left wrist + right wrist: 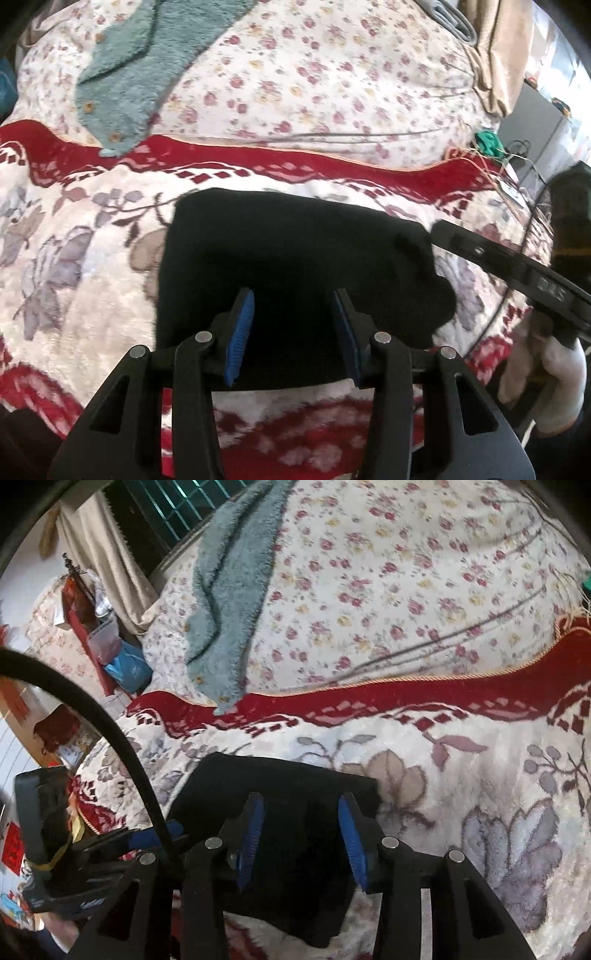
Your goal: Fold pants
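Left gripper (293,332) stood apart over the black pants (280,258), blue pads (240,336) clear of the cloth, gripping nothing. Right gripper (301,840) likewise spread, nothing pinched. Pants lay folded in a compact bundle on the red-and-cream floral blanket (461,775). Teal fleece garment (229,602) lay farther back on the flowered sheet (314,74).

Both my wrist cameras look steeply down along my fingers, close above the bed; each view shares the folded black pants (295,258) (288,794) and floral blanket (74,258) (480,775).
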`<state>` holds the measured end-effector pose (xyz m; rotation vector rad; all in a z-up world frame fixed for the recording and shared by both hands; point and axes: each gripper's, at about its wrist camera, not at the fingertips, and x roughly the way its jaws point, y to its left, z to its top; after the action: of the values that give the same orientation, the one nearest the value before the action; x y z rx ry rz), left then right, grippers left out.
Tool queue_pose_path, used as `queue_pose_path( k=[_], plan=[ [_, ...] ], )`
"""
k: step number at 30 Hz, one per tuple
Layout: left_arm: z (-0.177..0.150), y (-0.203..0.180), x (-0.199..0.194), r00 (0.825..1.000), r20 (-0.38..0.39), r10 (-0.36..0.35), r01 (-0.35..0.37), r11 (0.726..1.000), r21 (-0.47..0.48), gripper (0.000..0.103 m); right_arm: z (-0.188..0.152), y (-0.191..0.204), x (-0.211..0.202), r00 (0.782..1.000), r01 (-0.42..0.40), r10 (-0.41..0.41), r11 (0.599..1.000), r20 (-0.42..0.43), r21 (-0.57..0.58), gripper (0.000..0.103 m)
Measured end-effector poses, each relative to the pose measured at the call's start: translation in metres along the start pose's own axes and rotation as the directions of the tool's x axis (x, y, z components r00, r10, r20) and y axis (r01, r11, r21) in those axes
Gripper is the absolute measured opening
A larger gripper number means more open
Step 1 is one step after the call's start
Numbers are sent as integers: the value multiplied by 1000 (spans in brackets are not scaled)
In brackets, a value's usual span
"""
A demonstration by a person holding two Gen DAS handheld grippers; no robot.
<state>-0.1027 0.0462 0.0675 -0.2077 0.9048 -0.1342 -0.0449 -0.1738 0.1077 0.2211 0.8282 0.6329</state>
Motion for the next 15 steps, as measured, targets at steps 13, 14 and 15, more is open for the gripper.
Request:
queue_pose_path(
  k=[13, 14, 15],
  plan=[
    [2, 23, -6, 994, 18, 104, -104, 994, -30, 42, -14, 27, 16, 999, 38, -39, 998, -23, -55, 53],
    [1, 23, -7, 994, 18, 107, -107, 994, -33, 42, -15, 28, 17, 999, 41, -43, 997, -22, -60, 53],
    [1, 24, -7, 994, 18, 109, -108, 993, -35, 42, -15, 30, 17, 999, 45, -46, 997, -20, -66, 53]
  ],
)
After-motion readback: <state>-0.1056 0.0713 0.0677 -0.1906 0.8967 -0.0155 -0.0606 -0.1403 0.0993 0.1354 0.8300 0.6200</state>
